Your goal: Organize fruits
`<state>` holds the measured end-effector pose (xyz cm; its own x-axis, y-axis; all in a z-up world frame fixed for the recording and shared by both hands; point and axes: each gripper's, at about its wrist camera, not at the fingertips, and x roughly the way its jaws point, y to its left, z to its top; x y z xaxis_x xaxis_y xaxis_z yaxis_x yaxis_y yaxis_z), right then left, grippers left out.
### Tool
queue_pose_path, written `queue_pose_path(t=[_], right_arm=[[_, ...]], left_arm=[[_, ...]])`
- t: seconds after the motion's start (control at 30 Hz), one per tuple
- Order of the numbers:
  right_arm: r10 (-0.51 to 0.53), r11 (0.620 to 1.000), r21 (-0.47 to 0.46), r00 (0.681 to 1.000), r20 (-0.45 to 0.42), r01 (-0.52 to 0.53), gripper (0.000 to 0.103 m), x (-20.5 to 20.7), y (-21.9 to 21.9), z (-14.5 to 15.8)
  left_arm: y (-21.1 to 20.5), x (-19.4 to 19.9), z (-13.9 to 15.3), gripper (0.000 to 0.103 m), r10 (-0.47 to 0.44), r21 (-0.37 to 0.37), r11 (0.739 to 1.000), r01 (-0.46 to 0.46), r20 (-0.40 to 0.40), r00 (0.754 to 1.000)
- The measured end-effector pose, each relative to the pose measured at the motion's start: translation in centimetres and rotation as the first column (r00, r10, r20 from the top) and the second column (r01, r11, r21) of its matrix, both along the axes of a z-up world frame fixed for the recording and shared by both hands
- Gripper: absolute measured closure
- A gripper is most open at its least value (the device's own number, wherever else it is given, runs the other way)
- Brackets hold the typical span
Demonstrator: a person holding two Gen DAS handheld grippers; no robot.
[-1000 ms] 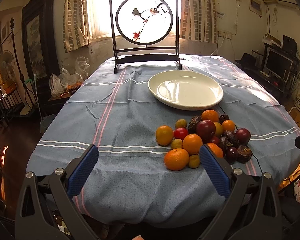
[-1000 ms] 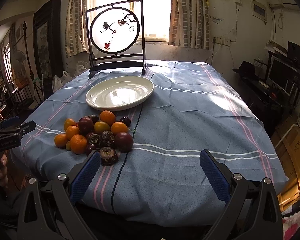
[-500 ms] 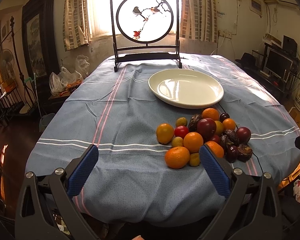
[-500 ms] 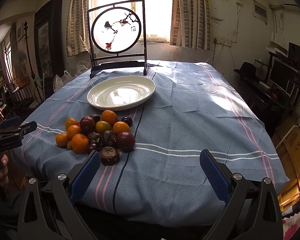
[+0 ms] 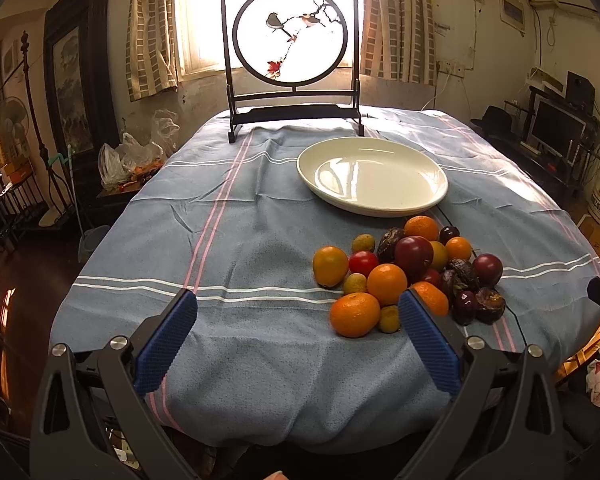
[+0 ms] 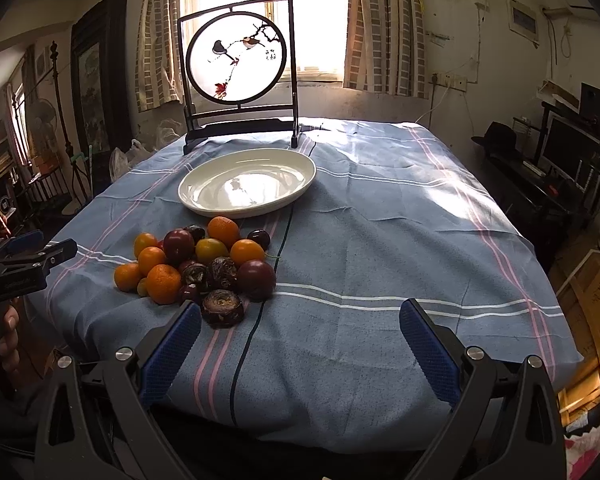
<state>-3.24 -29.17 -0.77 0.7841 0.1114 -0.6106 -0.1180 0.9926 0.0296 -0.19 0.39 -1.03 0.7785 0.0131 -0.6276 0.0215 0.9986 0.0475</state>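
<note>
Fruit pile (image 5: 408,276) is heaped lower right of the left view, just below the empty white plate (image 5: 372,176). Left gripper (image 5: 296,344) and right gripper (image 6: 300,344) are spread wide, nothing held. Tangerines (image 5: 355,315) judged light, round, roll-prone; best pinched across the middle, gently.

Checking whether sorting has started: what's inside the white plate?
Nothing: the plate shows only bare glazed surface with window glare. All the fruit sits piled on the cloth beside it. No part is covered.
</note>
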Motion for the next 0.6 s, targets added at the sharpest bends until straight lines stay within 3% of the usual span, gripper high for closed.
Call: queue_pose_path(t=[0.6], right_arm=[[0.011, 1.000, -0.002, 1.000, -0.002, -0.011, 0.003, -0.20, 0.24, -0.03]], left_arm=[[-0.38, -0.14, -0.16, 0.004, -0.007, 0.006, 1.000, 0.007, 0.002, 1.000]])
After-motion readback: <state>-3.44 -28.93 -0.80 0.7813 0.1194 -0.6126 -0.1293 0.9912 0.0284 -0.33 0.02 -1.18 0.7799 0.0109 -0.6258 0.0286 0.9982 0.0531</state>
